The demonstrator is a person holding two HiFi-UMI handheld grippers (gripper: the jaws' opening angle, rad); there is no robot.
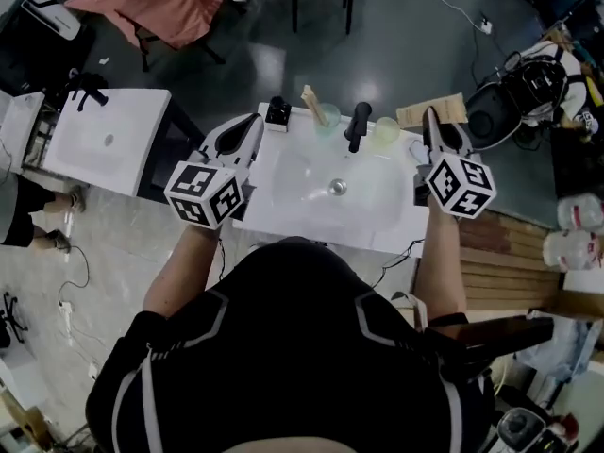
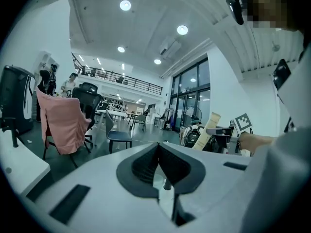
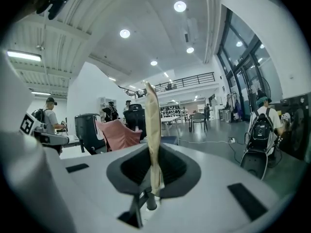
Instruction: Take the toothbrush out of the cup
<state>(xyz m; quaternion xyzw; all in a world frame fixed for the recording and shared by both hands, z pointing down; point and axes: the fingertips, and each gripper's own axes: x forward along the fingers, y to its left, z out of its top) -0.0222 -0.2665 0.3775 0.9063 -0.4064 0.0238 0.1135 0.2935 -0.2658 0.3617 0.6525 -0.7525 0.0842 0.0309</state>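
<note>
My right gripper (image 3: 154,152) is shut on a long, flat beige toothbrush (image 3: 152,130) that stands upright between its pads, in the air with the room behind it. The left gripper view also shows this toothbrush (image 2: 209,129) beside the right gripper's marker cube. In the head view the right gripper (image 1: 432,116) is held over the sink's right rim, to the right of a pale yellow-green cup (image 1: 385,130). My left gripper (image 1: 255,123) is shut and empty at the sink's left rim. A clear cup (image 1: 327,118) at the back of the sink holds another beige stick (image 1: 310,101).
A white sink (image 1: 283,206) with a black faucet (image 1: 357,125) lies below both grippers. A small black object (image 1: 276,111) sits at its back left corner. A second white basin (image 1: 104,144) stands to the left. A beige flat piece (image 1: 415,113) lies behind the right gripper.
</note>
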